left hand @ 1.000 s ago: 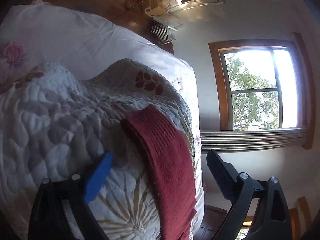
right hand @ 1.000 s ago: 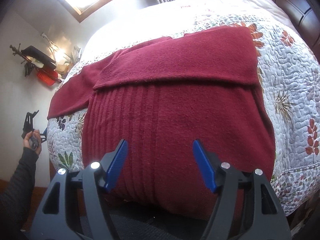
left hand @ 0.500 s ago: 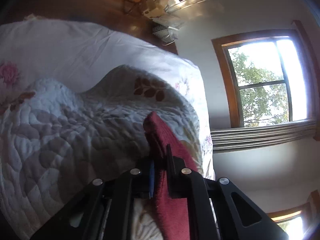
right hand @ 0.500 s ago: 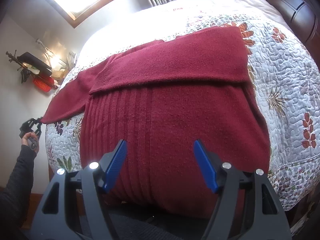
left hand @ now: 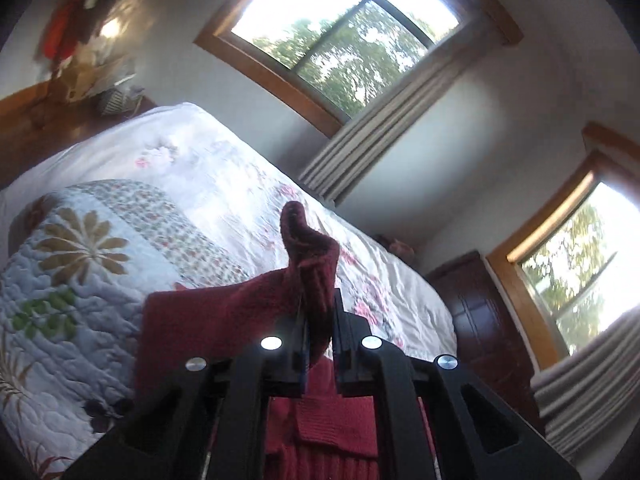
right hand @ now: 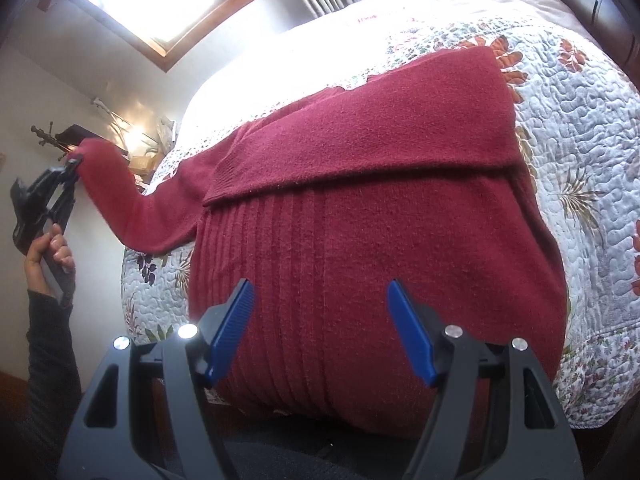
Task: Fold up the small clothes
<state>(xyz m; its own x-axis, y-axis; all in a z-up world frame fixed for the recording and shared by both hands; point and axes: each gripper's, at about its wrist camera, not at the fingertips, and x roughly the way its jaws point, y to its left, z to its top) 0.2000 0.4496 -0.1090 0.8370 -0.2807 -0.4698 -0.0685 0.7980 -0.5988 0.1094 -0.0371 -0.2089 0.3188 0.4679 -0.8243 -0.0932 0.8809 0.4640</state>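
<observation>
**Left gripper pinching the sleeve, right one hovering wide**

Far left in the right wrist view, a hand (right hand: 46, 250) holds the left gripper (left hand: 318, 316), clamped tight on the sleeve (right hand: 120, 196) of the red sweater (right hand: 360, 220) and holding it up off the quilt (right hand: 580, 128). The sweater's body lies flat on the bed, one part folded over. The right gripper (right hand: 320, 322) sits over its hem, fingers spread apart, holding nothing.

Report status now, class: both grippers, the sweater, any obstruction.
Left gripper shut on sweater sleeve, lifted off quilt. Right gripper open above red sweater. No obstruction visible.
</observation>
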